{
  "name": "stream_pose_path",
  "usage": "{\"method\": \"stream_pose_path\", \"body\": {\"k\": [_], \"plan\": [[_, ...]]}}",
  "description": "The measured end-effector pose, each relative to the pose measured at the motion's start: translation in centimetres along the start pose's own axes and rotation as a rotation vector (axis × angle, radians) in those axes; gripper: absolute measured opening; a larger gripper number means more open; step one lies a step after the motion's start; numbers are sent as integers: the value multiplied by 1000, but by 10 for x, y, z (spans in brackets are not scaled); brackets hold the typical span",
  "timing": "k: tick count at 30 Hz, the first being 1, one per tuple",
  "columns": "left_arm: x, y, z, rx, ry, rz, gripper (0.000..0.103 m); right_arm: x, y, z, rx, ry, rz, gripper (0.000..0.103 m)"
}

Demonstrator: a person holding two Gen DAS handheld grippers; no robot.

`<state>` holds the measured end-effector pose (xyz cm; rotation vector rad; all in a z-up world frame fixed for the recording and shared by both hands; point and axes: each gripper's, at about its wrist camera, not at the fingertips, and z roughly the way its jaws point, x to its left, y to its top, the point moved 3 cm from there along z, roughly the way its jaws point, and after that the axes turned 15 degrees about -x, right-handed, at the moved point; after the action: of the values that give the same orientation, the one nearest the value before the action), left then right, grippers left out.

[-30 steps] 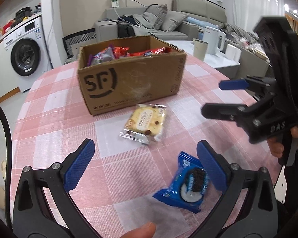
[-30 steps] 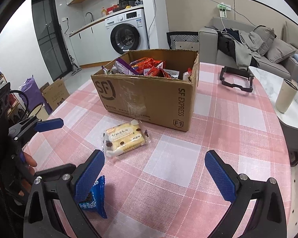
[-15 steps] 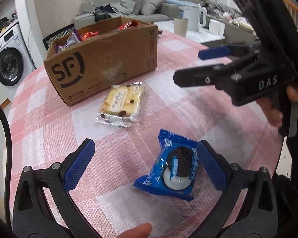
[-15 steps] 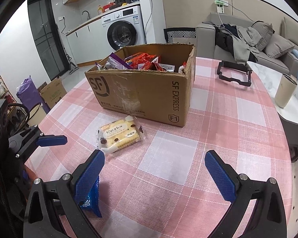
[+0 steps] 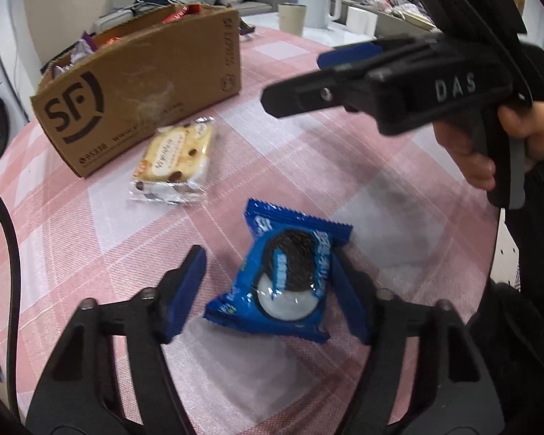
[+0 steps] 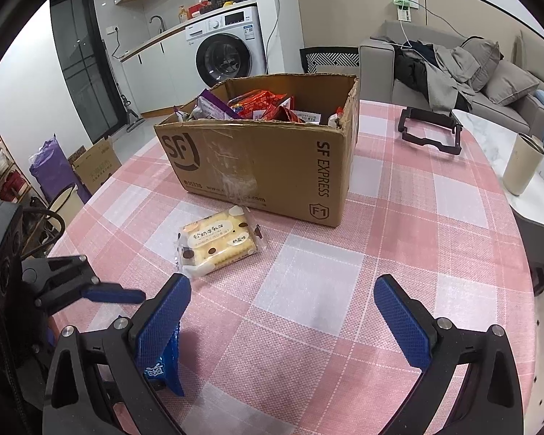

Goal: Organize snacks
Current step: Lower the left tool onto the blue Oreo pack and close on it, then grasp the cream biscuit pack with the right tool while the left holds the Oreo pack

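A blue cookie packet (image 5: 286, 272) lies on the pink checked tablecloth between the jaws of my left gripper (image 5: 268, 286). The jaws are half closed; the right pad touches the packet's edge and the left pad stands clear of it. Its corner shows in the right wrist view (image 6: 167, 366). A yellow biscuit packet (image 5: 176, 161) (image 6: 217, 241) lies in front of an open cardboard box (image 5: 141, 83) (image 6: 268, 166) full of snacks. My right gripper (image 6: 283, 319) is open and empty above the cloth; it shows in the left wrist view (image 5: 399, 79).
A black frame (image 6: 429, 134) lies on the table behind the box. A beige cup (image 6: 524, 166) and a white kettle (image 5: 321, 3) stand on a white side table to the right. The round table's edge (image 6: 526, 253) curves close on the right.
My left gripper has moved down and forward around the blue cookie packet, and its jaws have narrowed. My right gripper has drifted a little closer to the biscuit packet.
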<state>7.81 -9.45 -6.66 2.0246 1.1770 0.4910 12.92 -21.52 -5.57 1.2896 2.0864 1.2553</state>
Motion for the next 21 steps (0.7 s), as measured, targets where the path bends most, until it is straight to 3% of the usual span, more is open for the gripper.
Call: {"method": "stream_pose_path", "body": {"k": [3,11,21], "plan": [[-4,-1,-1,4,-24,13,41,1,0,1,0,-1,-1,103],[15,6,-14,-52,-4,-51,41,0,0,1,1,1,2,103],[67,17,-45,-157,128,-168,41,5,-3,7,10,8,1,103]]}}
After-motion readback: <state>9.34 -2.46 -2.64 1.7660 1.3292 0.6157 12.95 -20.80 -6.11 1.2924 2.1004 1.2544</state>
